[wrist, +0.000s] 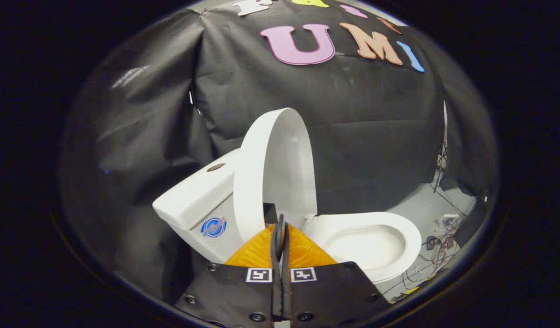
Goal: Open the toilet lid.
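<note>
A: Where did the toilet lid stand at that point?

B: It was raised, close to upright, leaning back toward the tank. The seat lay flat below it, with the bowl open.

A: And the tool?

B: Its fingers were together, pressed against each other with nothing between them. Their tips sat just at the lower edge of the lid; I couldn't tell whether they touched it.

A: So what could have gone wrong?

B: In my judgement, the lid might not have been past its balance point. If the tool drew away too soon, it could have tipped forward and slammed onto the seat. A sideways nudge from the closed fingers could also have strained the hinge.
</note>
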A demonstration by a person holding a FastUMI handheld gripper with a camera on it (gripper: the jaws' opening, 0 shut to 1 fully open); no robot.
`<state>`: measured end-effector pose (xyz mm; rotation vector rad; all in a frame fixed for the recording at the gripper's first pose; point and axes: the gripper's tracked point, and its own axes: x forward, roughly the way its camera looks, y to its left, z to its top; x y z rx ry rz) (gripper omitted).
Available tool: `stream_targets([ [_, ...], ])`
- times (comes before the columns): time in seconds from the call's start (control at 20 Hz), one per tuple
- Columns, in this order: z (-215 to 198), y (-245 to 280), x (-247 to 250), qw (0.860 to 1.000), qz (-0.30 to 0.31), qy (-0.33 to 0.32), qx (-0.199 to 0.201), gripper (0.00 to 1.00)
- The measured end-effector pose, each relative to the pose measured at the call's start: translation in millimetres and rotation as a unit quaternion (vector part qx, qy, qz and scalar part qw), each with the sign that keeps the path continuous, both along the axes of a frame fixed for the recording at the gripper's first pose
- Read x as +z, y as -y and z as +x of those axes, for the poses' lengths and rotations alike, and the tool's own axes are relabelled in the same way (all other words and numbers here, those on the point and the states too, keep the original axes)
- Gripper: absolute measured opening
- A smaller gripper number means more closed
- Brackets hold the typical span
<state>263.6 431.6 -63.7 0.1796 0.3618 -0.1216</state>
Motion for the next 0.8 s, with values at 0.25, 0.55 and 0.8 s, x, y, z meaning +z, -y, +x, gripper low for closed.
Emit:
stream_targets([
  [0.25, 9.4, -8.3, 6.3, 1.0, -0.016, 0.009, -0.021, 0.01],
  [0.55, 20.1, -29.2, 5.3, 0.998, -0.041, 0.002, -0.036, 0.01],
  [0.8, 24.7, -46.1, 9.9, 0.998, -0.041, 0.012, -0.035, 0.02],
])
